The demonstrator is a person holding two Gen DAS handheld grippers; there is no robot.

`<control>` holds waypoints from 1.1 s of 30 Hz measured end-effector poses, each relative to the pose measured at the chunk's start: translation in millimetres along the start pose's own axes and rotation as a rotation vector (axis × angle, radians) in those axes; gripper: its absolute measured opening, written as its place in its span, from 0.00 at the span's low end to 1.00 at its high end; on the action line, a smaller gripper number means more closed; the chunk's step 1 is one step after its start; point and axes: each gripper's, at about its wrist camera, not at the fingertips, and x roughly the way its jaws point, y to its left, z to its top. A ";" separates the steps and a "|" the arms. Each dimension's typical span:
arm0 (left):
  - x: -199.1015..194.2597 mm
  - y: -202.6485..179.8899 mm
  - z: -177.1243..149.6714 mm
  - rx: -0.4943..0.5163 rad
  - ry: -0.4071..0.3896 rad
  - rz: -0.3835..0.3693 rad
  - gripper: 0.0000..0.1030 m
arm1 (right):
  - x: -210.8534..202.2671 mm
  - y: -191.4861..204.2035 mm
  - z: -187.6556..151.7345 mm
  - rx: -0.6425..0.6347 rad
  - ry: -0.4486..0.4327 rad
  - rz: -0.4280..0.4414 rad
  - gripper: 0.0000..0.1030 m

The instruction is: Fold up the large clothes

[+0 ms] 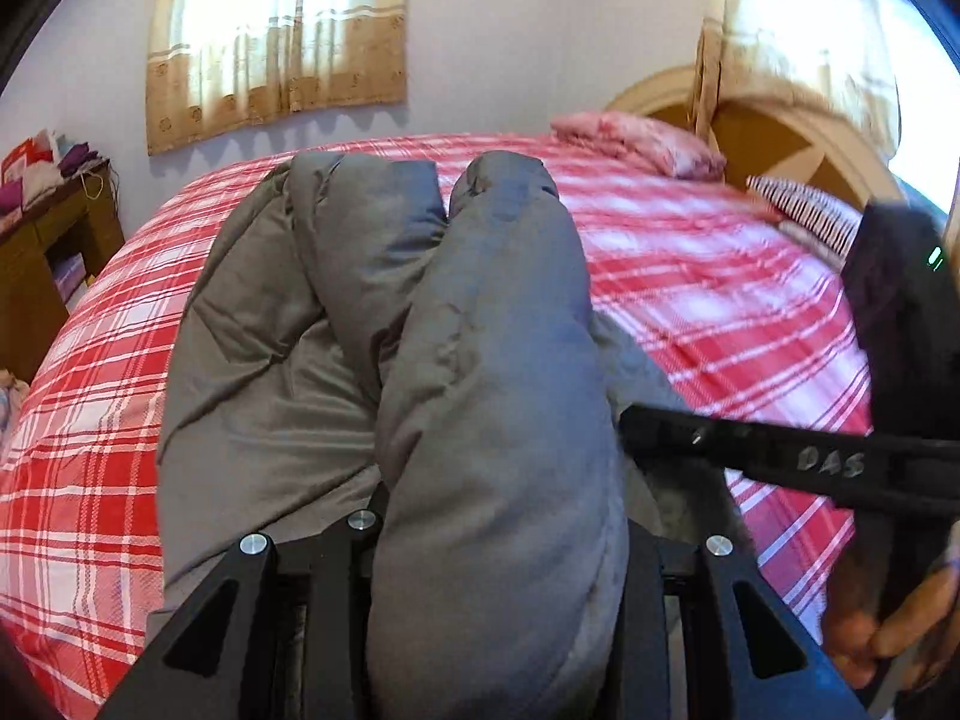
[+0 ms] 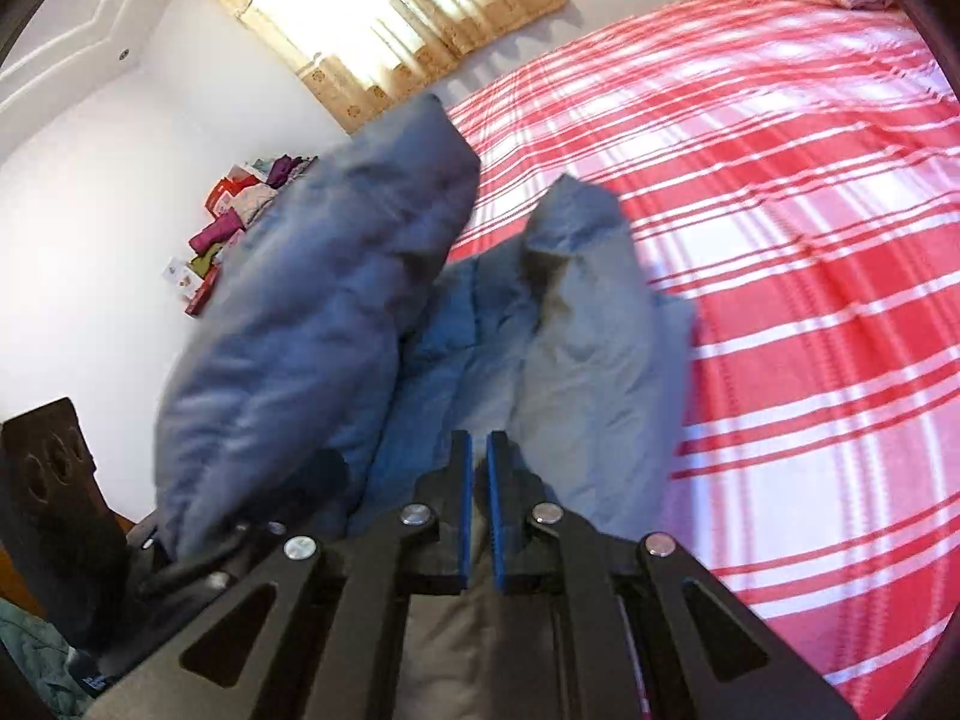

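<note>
A large grey padded garment [image 1: 336, 330] lies bunched on the red plaid bed [image 1: 690, 276]. My left gripper [image 1: 498, 540] is shut on a thick fold of it; the cloth bulges up between the fingers and hides the tips. My right gripper [image 2: 478, 480] is shut on a thinner grey fold [image 2: 576, 348] of the same garment, blue pads [image 2: 493, 516] nearly touching. In the right wrist view the raised fold held by the left gripper [image 2: 324, 312] stands to the left. The right gripper's body [image 1: 798, 462] shows at the left wrist view's right edge.
The plaid bedspread [image 2: 810, 252] spreads to the right. A pink folded blanket [image 1: 642, 144] and a striped pillow [image 1: 810, 210] lie by the wooden headboard [image 1: 798, 138]. A wooden shelf with stacked clothes [image 1: 48, 222] stands at the left wall. Curtained windows [image 1: 282, 36] are behind.
</note>
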 end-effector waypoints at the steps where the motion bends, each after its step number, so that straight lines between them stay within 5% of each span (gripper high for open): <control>1: 1.9 -2.7 -0.7 0.004 0.005 0.002 0.34 | 4.0 5.0 -3.0 0.000 0.000 -0.008 0.16; 6: 10.0 -14.3 -7.7 0.032 0.023 0.007 0.34 | -3.7 14.6 -6.7 -0.024 -0.017 -0.017 0.53; 14: 14.5 -30.5 -21.0 0.060 0.024 -0.004 0.34 | -16.7 -7.5 -0.7 -0.018 -0.015 -0.034 0.55; 19: 13.6 -49.0 -35.9 0.121 0.007 -0.013 0.34 | -27.6 -13.0 14.4 0.069 -0.016 0.061 0.55; 23: 14.1 -63.8 -43.0 0.197 -0.005 0.024 0.34 | -12.3 2.8 31.0 0.073 0.066 0.092 0.70; 29: 11.8 -68.0 -46.7 0.239 -0.019 0.051 0.34 | 21.3 35.3 41.5 -0.082 0.174 -0.001 0.70; 31: 9.1 -69.7 -45.9 0.255 -0.015 0.063 0.38 | 31.8 38.9 42.1 -0.128 0.193 -0.036 0.58; 32: 7.1 -69.5 -45.2 0.253 -0.012 0.063 0.40 | 36.3 37.0 41.6 -0.144 0.198 -0.057 0.40; 33: 4.5 -68.4 -43.7 0.250 -0.006 0.057 0.43 | 38.5 34.4 40.2 -0.150 0.203 -0.068 0.32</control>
